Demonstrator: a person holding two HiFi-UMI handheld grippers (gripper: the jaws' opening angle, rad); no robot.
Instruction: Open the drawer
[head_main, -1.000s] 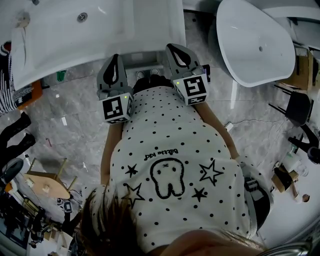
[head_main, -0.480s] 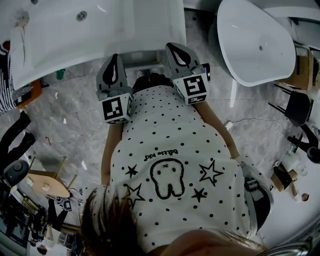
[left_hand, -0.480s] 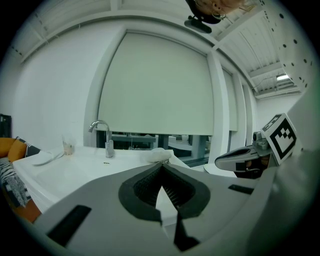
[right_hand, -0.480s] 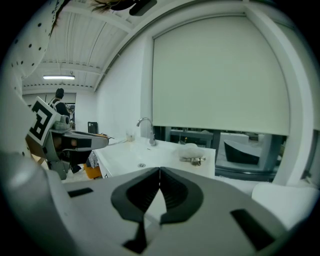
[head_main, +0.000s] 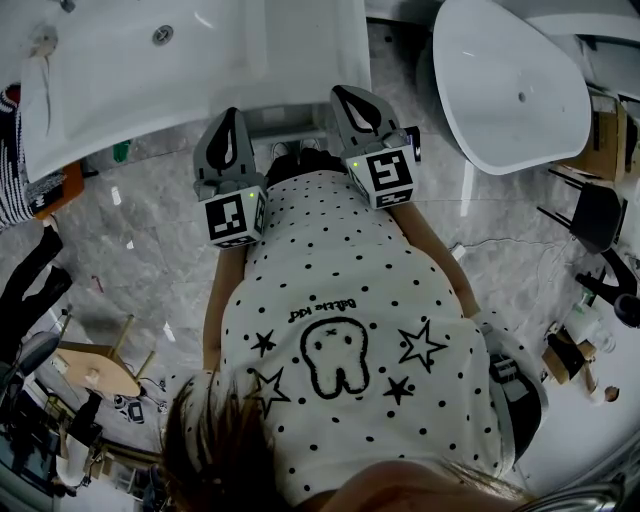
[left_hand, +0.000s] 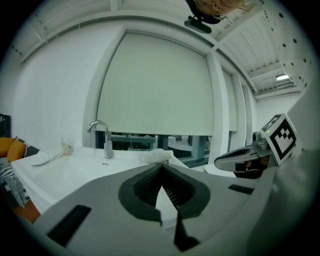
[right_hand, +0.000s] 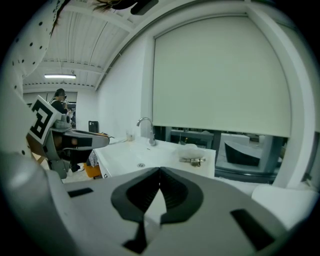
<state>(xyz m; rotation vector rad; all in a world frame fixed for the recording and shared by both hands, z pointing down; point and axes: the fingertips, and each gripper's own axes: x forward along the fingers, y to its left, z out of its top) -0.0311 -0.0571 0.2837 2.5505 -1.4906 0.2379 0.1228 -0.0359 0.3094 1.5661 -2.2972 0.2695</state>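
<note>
Drawer is not in plain sight. I think it hides under the white sink worktop, just ahead. It should be stiff and slide straight out, so hook its front edge. The left gripper and right gripper are both closed, holding nothing. The person's body is close behind, so pulling room is tight.

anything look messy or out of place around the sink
Only minor clutter. A crumpled white cloth and a small metal fitting lie loose near the corner of the white washbasin counter, seen in the right gripper view. Nothing looks spilled, tipped or broken.
</note>
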